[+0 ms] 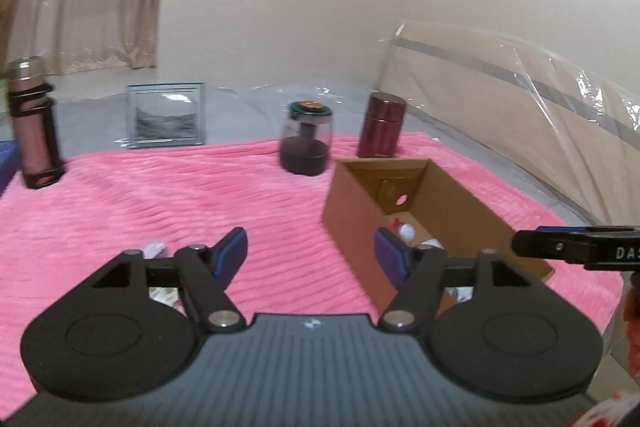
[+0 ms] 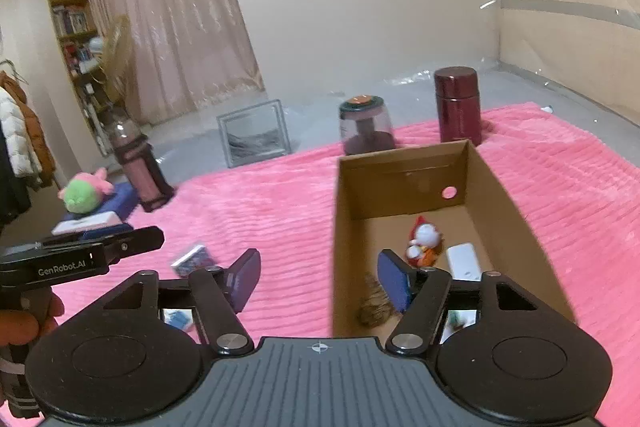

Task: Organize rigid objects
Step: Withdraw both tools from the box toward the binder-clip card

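While three containers [image 2: 458, 105] stand upright, one cardboard box [image 2: 500, 183] holds one figurine [image 2: 424, 241].

One open cardboard box [image 2: 404, 183] holding one small figurine [image 2: 424, 241], one white block [image 2: 464, 261] and one brownish tangle [image 2: 374, 311]; on the pink blanket [image 2: 260, 203], one maroon canister [image 2: 458, 105], one domed jar [image 2: 366, 125], one pink bottle [image 2: 138, 163], one small packet [image 2: 192, 259]; beyond it, one glass frame [image 2: 256, 131]; one plush toy [image 2: 84, 193].
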Demonstrator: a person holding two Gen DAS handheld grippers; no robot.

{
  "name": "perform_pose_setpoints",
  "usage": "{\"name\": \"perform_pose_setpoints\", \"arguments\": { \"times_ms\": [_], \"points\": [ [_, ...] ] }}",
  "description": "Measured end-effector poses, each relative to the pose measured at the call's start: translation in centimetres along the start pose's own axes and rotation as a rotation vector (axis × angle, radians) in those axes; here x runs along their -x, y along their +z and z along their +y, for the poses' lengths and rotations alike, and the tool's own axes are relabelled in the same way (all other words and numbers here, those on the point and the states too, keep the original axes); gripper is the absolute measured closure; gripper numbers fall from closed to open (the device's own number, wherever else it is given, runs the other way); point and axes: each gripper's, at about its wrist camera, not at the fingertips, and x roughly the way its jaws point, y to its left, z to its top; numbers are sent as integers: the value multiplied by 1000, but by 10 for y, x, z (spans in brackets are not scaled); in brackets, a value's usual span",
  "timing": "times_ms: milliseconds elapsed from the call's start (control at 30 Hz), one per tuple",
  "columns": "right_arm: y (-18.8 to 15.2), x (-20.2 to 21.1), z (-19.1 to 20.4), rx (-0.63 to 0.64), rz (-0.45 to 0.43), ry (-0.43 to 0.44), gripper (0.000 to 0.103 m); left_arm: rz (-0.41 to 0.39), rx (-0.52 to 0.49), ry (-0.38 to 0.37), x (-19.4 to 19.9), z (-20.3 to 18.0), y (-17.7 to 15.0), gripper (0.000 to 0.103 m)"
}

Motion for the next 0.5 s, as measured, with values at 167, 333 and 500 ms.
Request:
{"name": "perform_pose_setpoints", "arguments": {
  "times_ms": [167,333,500],
  "points": [
    [-32,15,33,11,-18,10,35,-13,43,42,45,24,-26,19],
    [-61,24,58,21,-17,15,32,-6,52,95,79,43,-54,12],
    [-83,25,75,27,-9,32,29,-10,40,152,109,59,-76,7]
  ]
}}
